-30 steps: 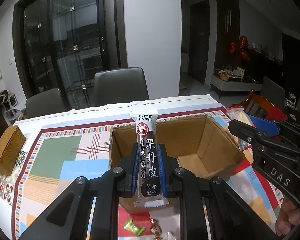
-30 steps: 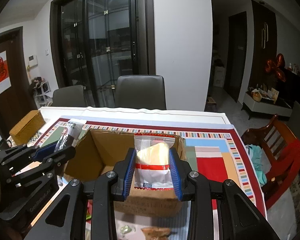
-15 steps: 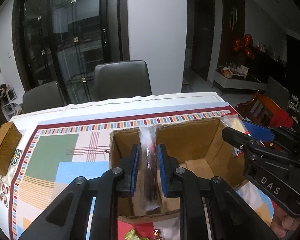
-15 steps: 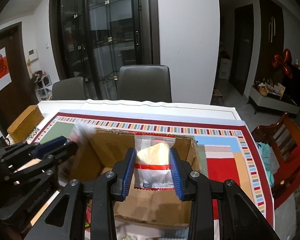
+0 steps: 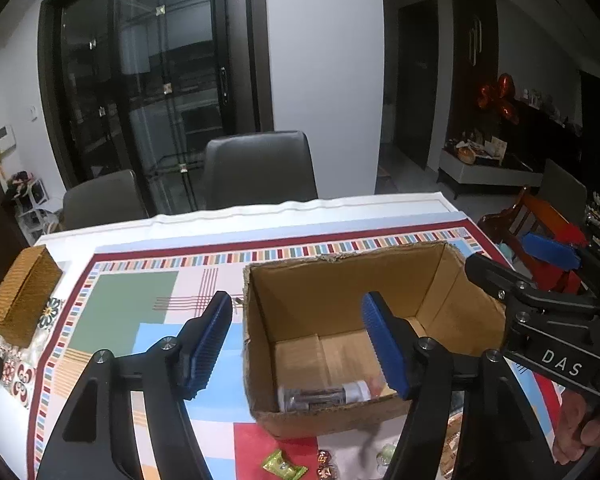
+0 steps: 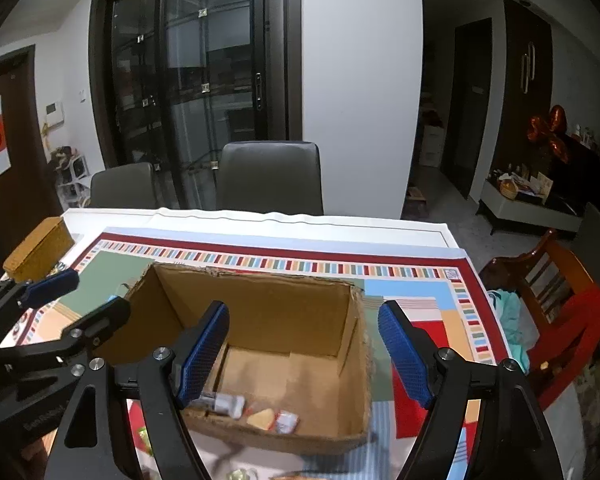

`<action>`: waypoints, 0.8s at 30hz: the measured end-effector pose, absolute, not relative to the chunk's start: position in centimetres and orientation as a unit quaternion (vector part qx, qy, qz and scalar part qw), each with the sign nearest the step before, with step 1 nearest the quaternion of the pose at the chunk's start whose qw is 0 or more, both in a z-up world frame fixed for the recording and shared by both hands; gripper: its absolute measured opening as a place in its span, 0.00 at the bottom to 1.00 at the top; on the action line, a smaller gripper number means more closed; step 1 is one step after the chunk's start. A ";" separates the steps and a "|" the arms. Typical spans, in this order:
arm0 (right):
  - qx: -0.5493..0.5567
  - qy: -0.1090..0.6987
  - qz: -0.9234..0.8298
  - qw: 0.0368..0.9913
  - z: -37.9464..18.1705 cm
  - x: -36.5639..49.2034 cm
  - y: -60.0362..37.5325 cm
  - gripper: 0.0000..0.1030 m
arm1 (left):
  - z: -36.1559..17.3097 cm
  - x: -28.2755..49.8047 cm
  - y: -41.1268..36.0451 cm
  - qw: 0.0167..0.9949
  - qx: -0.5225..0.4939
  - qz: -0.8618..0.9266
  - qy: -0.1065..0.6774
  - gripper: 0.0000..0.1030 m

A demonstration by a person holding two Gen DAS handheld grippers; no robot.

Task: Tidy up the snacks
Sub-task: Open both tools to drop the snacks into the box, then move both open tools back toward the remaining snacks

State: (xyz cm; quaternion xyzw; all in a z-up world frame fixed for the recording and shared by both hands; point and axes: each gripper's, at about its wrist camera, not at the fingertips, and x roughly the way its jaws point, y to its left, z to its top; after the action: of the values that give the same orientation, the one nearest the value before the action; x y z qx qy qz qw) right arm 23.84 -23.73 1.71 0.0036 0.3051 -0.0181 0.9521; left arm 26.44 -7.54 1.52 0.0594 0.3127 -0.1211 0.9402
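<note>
An open cardboard box (image 5: 452,280) stands on the patterned tablecloth; it also shows in the right wrist view (image 6: 284,292). A long dark fruit-leather bar (image 5: 324,394) lies on the box floor near its front wall, also seen in the right wrist view (image 6: 224,403). A clear pastry packet (image 6: 272,419) lies beside it in the box. My left gripper (image 5: 300,344) is open and empty above the box's front left. My right gripper (image 6: 304,356) is open and empty above the box's front.
Small wrapped candies (image 5: 284,466) lie on the cloth in front of the box. A woven basket (image 5: 24,292) sits at the table's left edge. Grey chairs (image 5: 260,172) stand behind the table, and a red wooden chair (image 6: 560,304) to the right.
Both grippers opened. The fruit-leather bar dropped from the left gripper and the pastry packet from the right gripper into the box.
</note>
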 end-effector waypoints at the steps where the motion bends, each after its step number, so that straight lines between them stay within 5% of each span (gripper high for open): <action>1: 0.004 0.304 -0.018 0.953 1.9 23.5 -23.7 0.76 | 1.8 26.1 -7.5 0.942 0.061 -0.119 0.308 0.68; 24: 0.007 0.285 -0.043 0.958 4.1 15.7 -24.2 0.83 | 4.2 18.1 -7.1 0.948 0.075 -0.123 0.285 0.83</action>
State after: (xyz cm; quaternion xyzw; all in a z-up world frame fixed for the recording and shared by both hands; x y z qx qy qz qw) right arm 15.66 -24.17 4.12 0.0071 0.2848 -0.0426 0.9576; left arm 18.11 -7.10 4.21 0.0747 0.2851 -0.1228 0.9476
